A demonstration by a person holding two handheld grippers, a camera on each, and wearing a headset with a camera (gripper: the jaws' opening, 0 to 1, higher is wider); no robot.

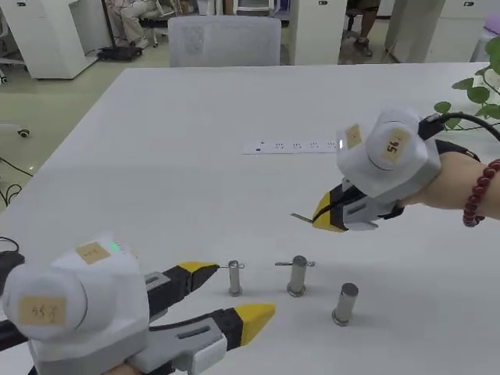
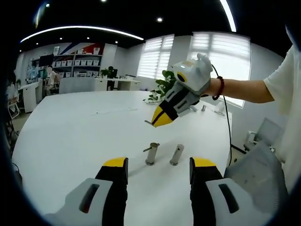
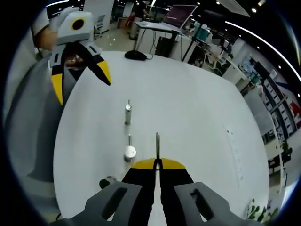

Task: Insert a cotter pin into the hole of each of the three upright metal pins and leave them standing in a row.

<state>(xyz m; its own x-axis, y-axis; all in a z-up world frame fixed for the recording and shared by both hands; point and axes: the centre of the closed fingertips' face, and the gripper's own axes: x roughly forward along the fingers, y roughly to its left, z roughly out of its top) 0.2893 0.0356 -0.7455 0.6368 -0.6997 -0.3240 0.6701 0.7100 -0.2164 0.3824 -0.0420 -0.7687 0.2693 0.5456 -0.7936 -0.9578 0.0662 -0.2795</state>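
Holding a cotter pin (image 1: 303, 217) in closed jaws: right gripper (image 1: 319, 220), centre right of the head view, with the pin jutting toward frame left.
Left gripper (image 1: 226, 295): lower left, jaws wide, empty.
Metal pins, a row at lower centre: first pin (image 1: 234, 278) and second pin (image 1: 297, 276) each have a cotter pin through the top. The third pin (image 1: 344, 303), at the row's right end, is bare, and its hole cannot be made out.
Step judged: fitting the last one. Bring the cotter pin level with the hole, steady the third pin with the left gripper, and push gently to avoid tipping it.
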